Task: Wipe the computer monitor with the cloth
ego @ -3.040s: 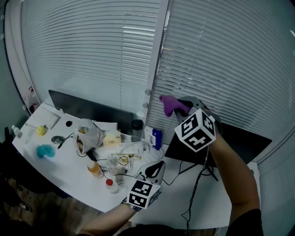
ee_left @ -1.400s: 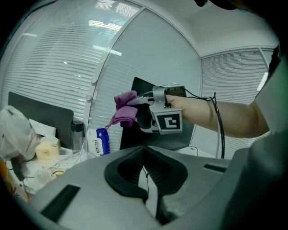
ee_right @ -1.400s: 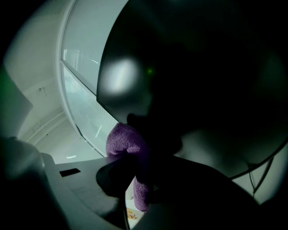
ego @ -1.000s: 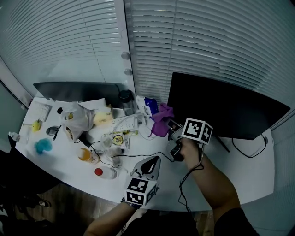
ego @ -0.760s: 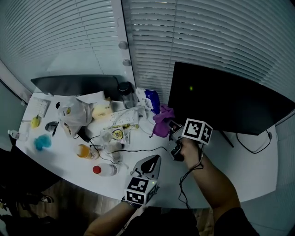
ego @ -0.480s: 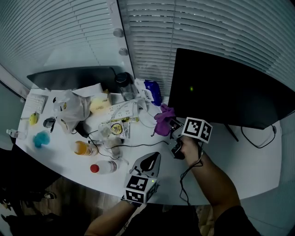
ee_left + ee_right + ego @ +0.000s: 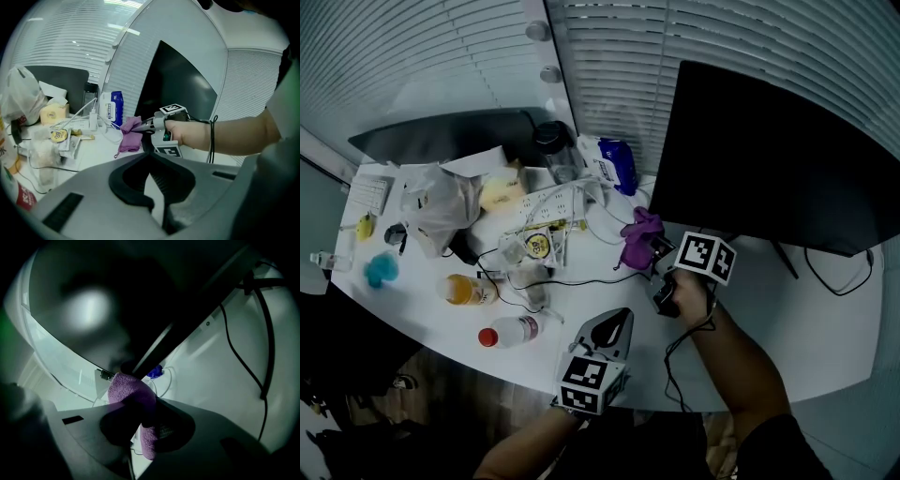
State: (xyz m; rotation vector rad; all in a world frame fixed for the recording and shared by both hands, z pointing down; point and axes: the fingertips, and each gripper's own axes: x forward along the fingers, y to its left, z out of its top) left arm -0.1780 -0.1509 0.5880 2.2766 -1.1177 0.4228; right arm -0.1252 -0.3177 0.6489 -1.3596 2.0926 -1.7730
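Note:
The black monitor stands at the right of the white desk. My right gripper is shut on the purple cloth, low over the desk by the monitor's lower left corner. In the right gripper view the cloth sticks up between the jaws of the right gripper, under the dark monitor. My left gripper hovers near the desk's front edge, shut with nothing in it. The left gripper view shows the left gripper, the cloth, the right gripper and the monitor.
Clutter fills the desk's left half: a plastic bag, an orange bottle, a red-capped bottle, cables and a power strip, a blue pack. A second dark screen stands at the back left. Blinds lie behind.
Three seconds ago my right gripper held the cloth high by the blinds; it has come down to the desk beside the monitor's lower corner. The left gripper has barely moved.

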